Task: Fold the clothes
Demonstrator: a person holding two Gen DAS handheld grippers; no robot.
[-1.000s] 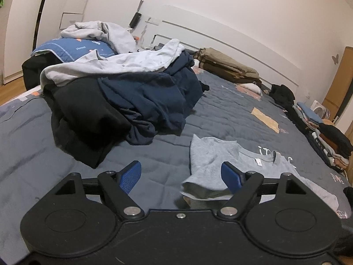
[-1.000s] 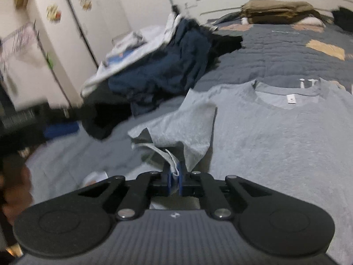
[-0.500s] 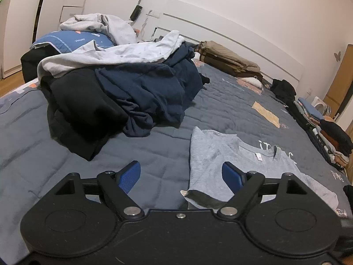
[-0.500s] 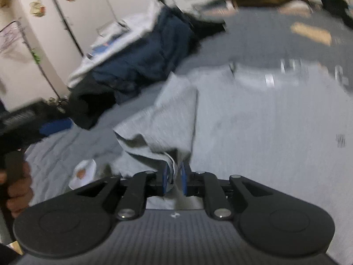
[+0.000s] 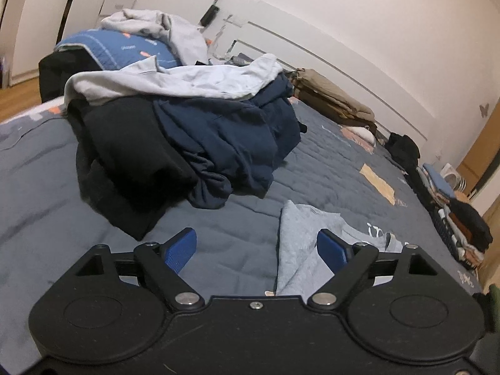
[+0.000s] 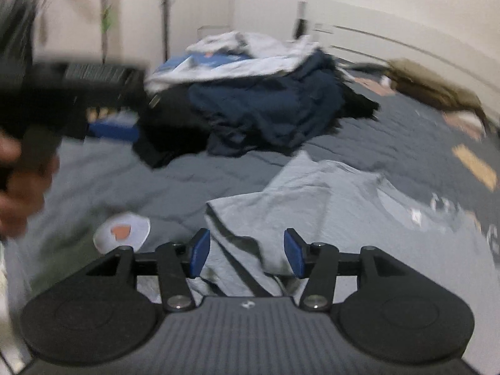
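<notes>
The right gripper (image 6: 247, 251) has just let go of the shirt (image 6: 312, 200) at lower centre, jaws parting, while the left gripper (image 5: 257, 247) gapes empty.

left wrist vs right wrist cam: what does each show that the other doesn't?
Left wrist only: the folded stack of clothes along the bed's right edge, a butterfly sticker on the wall, and the open left claw over bare quilt.

Right wrist only: the person's hand on the left claw's handle, a white patch with an orange heart on the quilt, and the right claw, whose jaws have just been opening, astride the grey T-shirt's folded sleeve.

Both: grey T-shirt, unfolded pile, tan folded clothes, grey quilt.
</notes>
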